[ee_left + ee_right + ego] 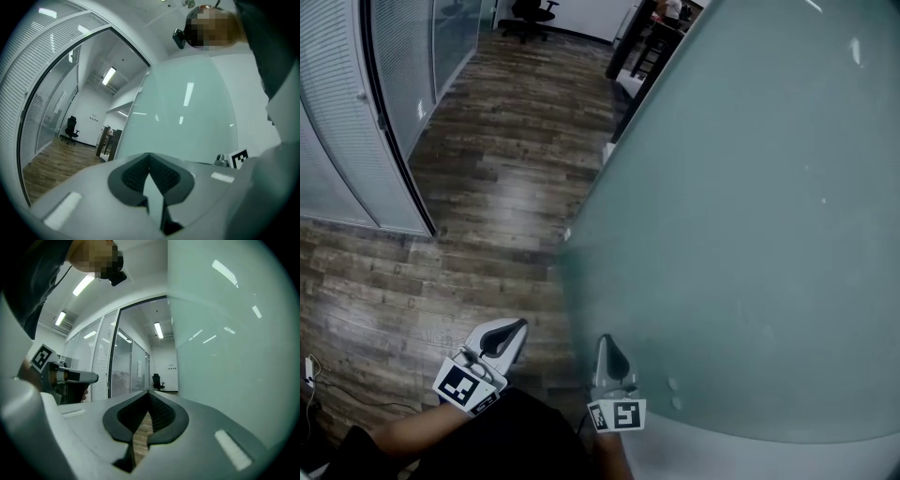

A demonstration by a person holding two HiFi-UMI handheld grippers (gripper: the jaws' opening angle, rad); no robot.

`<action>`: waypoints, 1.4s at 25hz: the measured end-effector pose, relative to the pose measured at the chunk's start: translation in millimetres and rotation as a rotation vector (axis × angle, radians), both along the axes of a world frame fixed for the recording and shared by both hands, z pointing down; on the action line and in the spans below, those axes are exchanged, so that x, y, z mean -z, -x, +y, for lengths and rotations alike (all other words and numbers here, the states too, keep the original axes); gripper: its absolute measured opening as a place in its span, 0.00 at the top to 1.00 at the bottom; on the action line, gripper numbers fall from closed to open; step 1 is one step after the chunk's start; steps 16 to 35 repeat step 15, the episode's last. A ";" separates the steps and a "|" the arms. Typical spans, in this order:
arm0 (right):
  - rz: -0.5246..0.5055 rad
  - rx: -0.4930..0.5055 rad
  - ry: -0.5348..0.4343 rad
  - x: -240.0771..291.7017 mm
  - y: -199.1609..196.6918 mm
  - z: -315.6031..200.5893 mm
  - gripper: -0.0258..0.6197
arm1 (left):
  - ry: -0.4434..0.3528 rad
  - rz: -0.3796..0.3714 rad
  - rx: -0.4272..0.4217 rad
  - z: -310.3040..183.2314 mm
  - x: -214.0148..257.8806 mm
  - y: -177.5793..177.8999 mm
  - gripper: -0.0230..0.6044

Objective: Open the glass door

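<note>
Head view shows the left claw point(519, 325) and the right claw point(604, 338) both pinched fully together, with nothing between their jaws, held level above the wooden floor point(487, 178). The frosted glass door point(741, 225) stands just right of the right claw; contact cannot be told. Farther off are a slatted partition point(337, 141) and an office chair point(530, 11).

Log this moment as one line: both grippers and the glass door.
glass door: standing open | left gripper: shut, empty | right gripper: shut, empty, close beside the door, contact unclear | wood floor: visible through doorway
</note>
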State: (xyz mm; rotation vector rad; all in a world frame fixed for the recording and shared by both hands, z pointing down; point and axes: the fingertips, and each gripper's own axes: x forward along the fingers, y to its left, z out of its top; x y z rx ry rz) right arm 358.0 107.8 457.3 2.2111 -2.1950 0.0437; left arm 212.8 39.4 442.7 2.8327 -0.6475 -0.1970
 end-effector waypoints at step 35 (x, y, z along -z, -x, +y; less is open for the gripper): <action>-0.003 -0.082 0.014 -6.0 6.0 2.2 0.96 | -0.037 0.046 -0.045 -7.1 8.5 13.4 0.96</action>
